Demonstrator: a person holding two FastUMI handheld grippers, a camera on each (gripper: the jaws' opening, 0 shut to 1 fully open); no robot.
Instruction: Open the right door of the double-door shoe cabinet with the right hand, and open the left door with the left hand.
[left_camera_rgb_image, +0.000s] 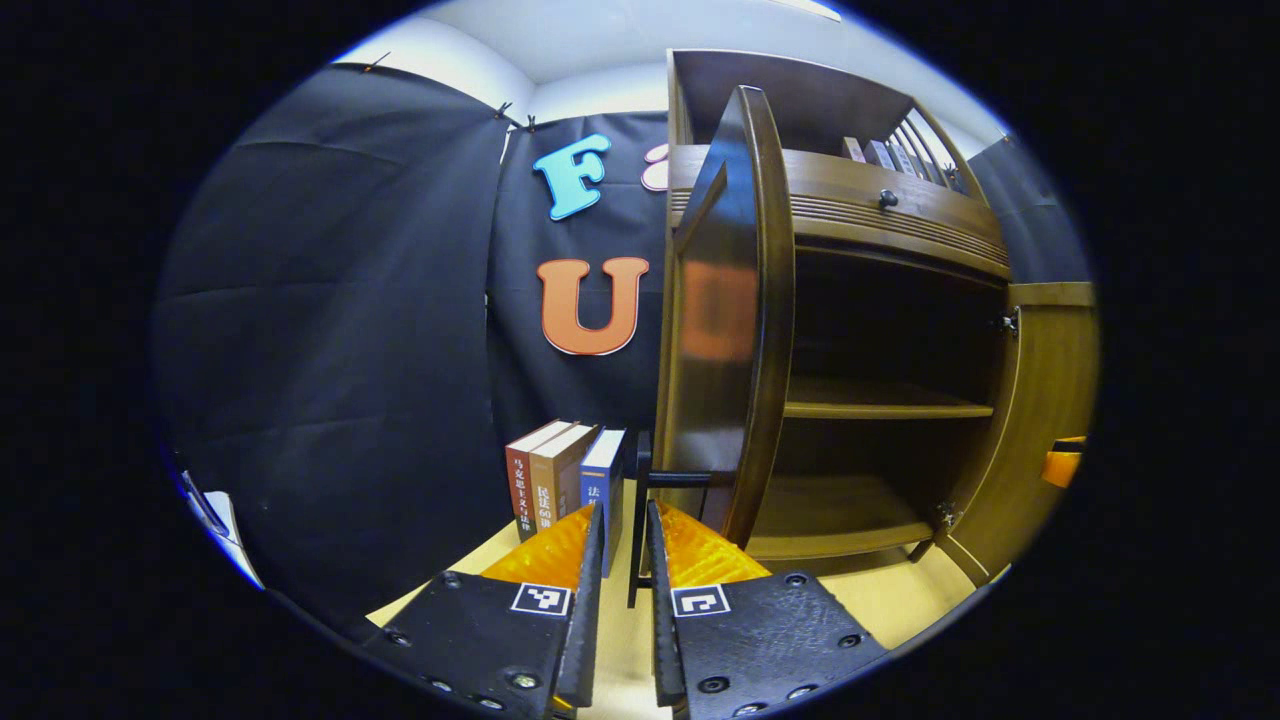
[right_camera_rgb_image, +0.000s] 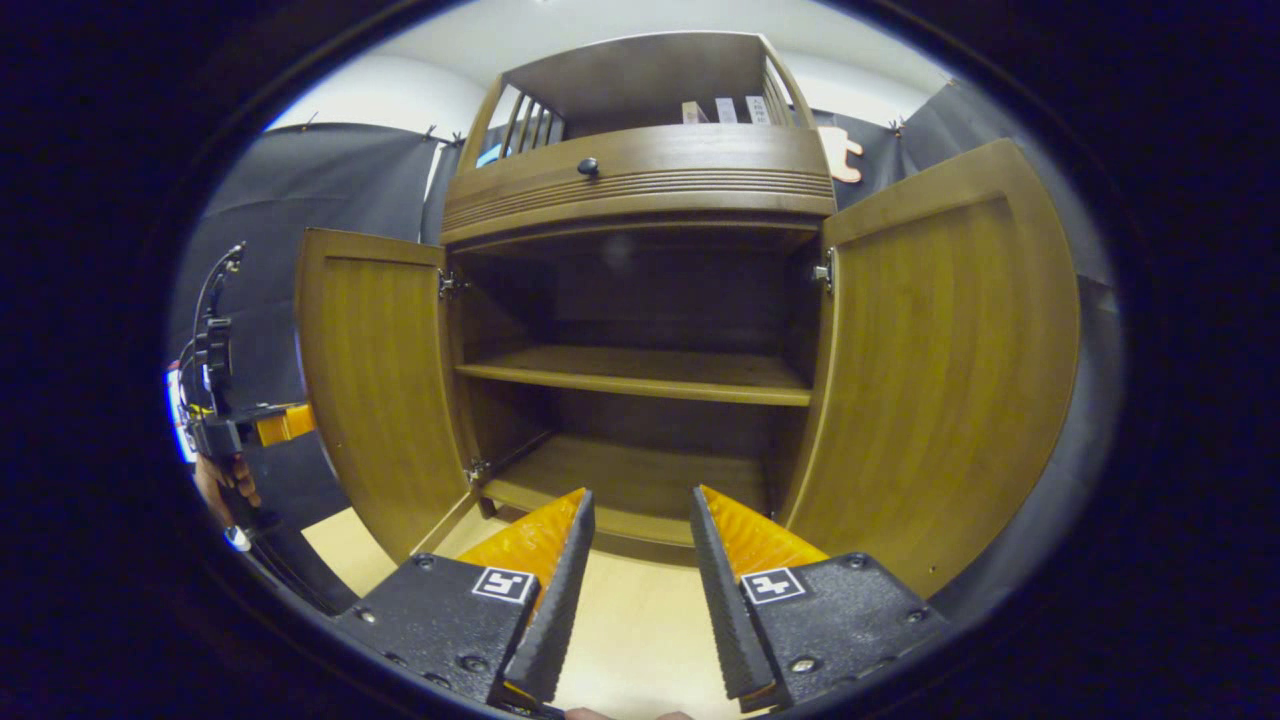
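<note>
Shoe cabinet (right_camera_rgb_image: 640, 190): both doors swung wide, shelf (right_camera_rgb_image: 640, 375) bare. Left door (right_camera_rgb_image: 375, 380) and right door (right_camera_rgb_image: 945, 360) stand out from cabinet front. Right gripper (right_camera_rgb_image: 637, 510) before cabinet base, fingers apart, holding nothing. Left gripper (left_camera_rgb_image: 627, 525) beside left door's edge (left_camera_rgb_image: 745, 320), fingers narrowly apart, grasping nothing. Books (left_camera_rgb_image: 565, 475) stand left of cabinet.

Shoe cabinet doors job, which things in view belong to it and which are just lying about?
Belongs to the job:
- shoe cabinet
- left door, swung open
- right door, swung open
- left claw
- right claw

Just lying about:
- upright books on the table beside the cabinet
- books on the cabinet's top shelf
- drawer knob
</note>
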